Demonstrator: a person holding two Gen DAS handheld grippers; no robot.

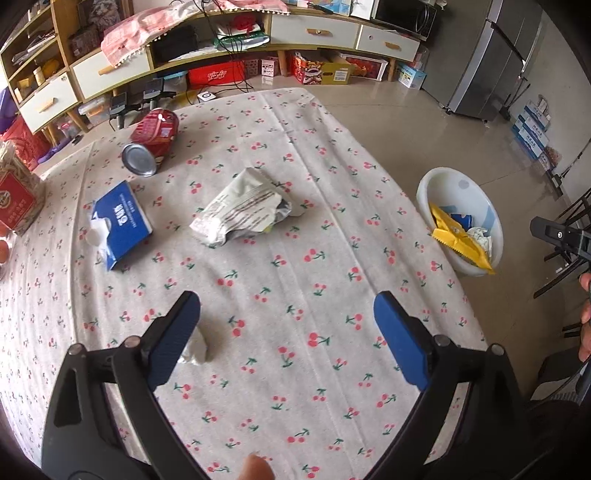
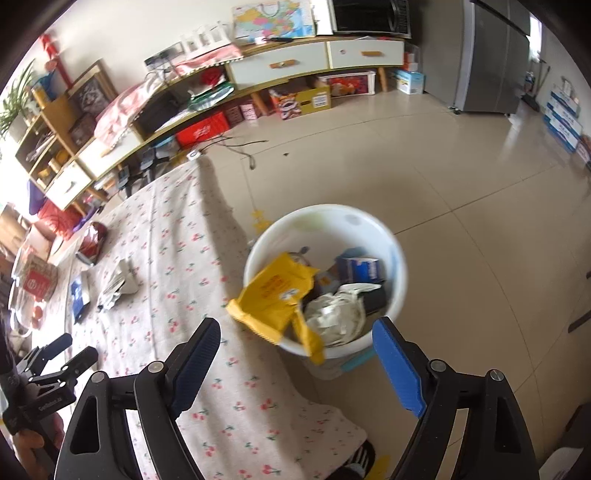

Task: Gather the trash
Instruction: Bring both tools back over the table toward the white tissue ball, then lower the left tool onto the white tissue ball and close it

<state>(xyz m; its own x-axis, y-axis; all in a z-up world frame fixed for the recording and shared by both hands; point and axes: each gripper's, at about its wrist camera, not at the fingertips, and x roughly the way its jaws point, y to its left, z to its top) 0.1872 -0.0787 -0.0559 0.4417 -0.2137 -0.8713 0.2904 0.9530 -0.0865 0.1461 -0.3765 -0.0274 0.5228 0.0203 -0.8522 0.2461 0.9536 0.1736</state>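
Observation:
My left gripper [image 1: 288, 299] hangs open over the cherry-print tablecloth [image 1: 332, 369] with nothing between its fingers. A small crumpled white tissue [image 1: 195, 349] lies on the cloth just beside its left finger. Farther off, a crumpled silver wrapper [image 1: 243, 208] rests mid-table. My right gripper [image 2: 297, 326] is open and empty above the near rim of a white bin [image 2: 395, 258] that stands on the floor beside the table. The bin holds a yellow wrapper [image 2: 277, 291], white crumpled paper [image 2: 332, 314] and a small blue box [image 2: 360, 267].
A blue tissue pack [image 1: 120, 223], a tipped red can [image 1: 151, 142] and a red-labelled jar [image 1: 18, 195] sit on the left of the table. A shelf unit with drawers [image 1: 314, 31] lines the far wall. A grey fridge [image 1: 491, 62] stands at the right, on tiled floor [image 2: 461, 166].

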